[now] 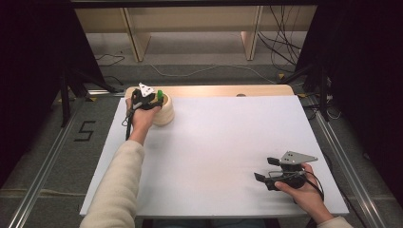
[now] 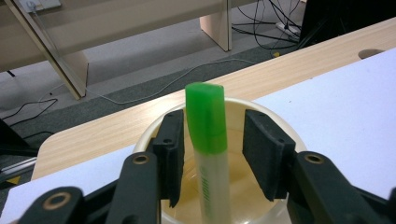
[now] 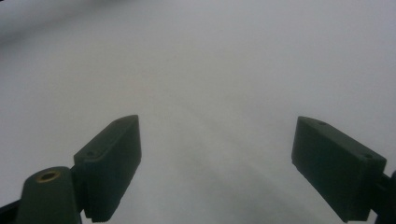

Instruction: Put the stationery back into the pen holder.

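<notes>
A marker with a green cap [image 2: 205, 116] stands upright in a cream round cup [image 2: 240, 103] at the far left of the white table [image 1: 214, 142]. My left gripper [image 2: 215, 122] reaches over the cup [image 1: 165, 114] with one jaw on each side of the marker [image 1: 160, 94]. The left pad [image 2: 172, 149] sits close against the cap, and a clear gap shows before the right pad [image 2: 264, 154], so the jaws stand open. At the near right, my right gripper [image 1: 263, 168] rests low over bare table, open, with nothing between its fingers [image 3: 217, 140].
A light wooden board [image 1: 214, 90] with a round hole [image 1: 241, 95] runs along the table's far edge. Beyond it lie grey carpet, loose cables [image 1: 280, 52] and wooden shelf legs [image 1: 135, 42]. Metal rails [image 1: 43, 171] flank the table on both sides.
</notes>
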The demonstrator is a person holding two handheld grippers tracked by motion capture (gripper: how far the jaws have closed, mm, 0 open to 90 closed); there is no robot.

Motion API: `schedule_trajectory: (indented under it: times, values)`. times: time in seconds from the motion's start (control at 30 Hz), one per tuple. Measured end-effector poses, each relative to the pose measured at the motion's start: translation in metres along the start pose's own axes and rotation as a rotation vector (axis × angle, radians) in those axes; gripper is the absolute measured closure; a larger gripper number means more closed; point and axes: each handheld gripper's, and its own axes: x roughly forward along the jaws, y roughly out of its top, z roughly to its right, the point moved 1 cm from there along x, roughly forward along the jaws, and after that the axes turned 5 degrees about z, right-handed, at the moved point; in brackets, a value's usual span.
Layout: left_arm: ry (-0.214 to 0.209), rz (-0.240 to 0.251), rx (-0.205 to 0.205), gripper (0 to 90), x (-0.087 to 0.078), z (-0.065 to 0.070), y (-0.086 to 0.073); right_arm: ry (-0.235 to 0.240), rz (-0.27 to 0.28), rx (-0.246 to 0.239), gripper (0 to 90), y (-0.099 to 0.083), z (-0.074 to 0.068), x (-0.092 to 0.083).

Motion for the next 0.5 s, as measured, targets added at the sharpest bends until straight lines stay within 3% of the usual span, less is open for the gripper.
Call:
schedule_trajectory:
  times: [0.5]
  values:
    - [-0.004, -0.019, -0.021, 39.9, -0.022, 0.002, 0.012, 0.000, -0.001, -0.005, 16.9, 0.000, 0.000, 0.000]
